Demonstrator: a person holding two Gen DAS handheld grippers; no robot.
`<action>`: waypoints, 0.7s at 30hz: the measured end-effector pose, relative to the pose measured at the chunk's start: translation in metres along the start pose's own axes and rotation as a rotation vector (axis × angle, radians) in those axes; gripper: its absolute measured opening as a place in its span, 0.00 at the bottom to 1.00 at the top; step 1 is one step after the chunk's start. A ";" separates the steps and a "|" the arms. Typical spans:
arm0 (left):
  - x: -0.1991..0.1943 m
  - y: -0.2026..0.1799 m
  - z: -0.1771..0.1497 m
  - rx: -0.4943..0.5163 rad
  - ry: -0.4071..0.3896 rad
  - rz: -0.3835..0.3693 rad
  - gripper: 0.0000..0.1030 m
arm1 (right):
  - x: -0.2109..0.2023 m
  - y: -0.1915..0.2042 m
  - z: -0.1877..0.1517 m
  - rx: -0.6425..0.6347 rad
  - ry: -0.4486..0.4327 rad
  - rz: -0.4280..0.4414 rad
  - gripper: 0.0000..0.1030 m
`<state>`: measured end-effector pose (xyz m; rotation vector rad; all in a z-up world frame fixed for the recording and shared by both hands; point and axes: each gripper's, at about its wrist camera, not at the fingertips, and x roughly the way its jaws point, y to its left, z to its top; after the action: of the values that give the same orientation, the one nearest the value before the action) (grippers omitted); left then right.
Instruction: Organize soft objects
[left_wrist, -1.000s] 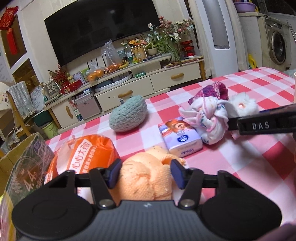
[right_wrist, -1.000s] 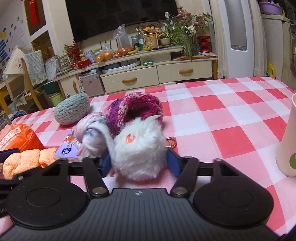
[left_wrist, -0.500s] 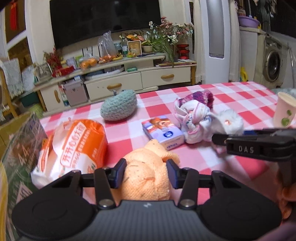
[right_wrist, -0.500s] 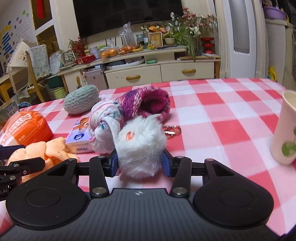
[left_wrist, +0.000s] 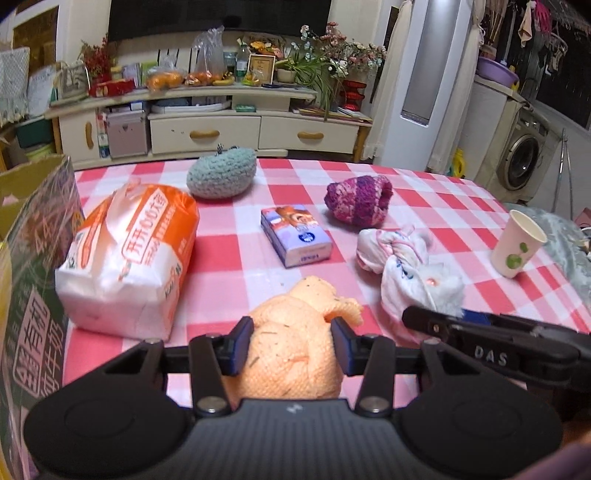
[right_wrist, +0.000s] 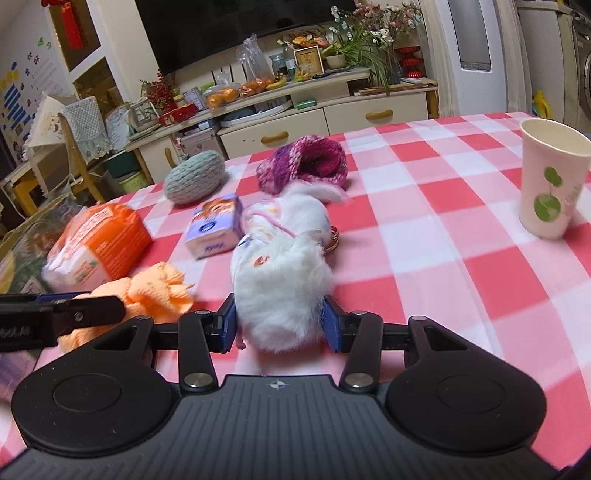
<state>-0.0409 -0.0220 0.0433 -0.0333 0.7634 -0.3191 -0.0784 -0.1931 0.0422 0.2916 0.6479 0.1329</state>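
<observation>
Early stage: left hand-held gripper (left_wrist: 291, 349) pinches the knotted orange towel (left_wrist: 295, 343), right hand-held gripper (right_wrist: 280, 325) pinches the fluffy white fur toy (right_wrist: 282, 299); 5 other soft things lie scattered farther off on the checked surface (right_wrist: 443, 258).

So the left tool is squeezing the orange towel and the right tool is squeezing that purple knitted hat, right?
Not quite. The left tool does squeeze the orange towel, but the right tool grips the white fluffy toy. The right wrist view shows the purple knitted hat lying apart, farther back.

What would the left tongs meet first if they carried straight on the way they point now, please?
Holding the orange towel, the left tongs would probably meet the checked tablecloth first, then the small tissue pack; depth is unclear.
</observation>
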 end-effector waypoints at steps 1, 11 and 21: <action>-0.002 0.001 -0.001 0.001 0.000 -0.005 0.43 | -0.004 0.001 -0.002 0.001 0.002 0.001 0.56; -0.013 0.006 -0.010 0.001 0.025 -0.044 0.44 | -0.025 0.009 -0.022 -0.019 0.054 -0.012 0.58; -0.006 0.008 -0.017 0.003 0.026 -0.066 0.54 | -0.018 0.025 -0.029 -0.110 0.041 -0.060 0.93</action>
<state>-0.0544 -0.0111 0.0343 -0.0515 0.7886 -0.3842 -0.1111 -0.1666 0.0377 0.1636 0.6862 0.1173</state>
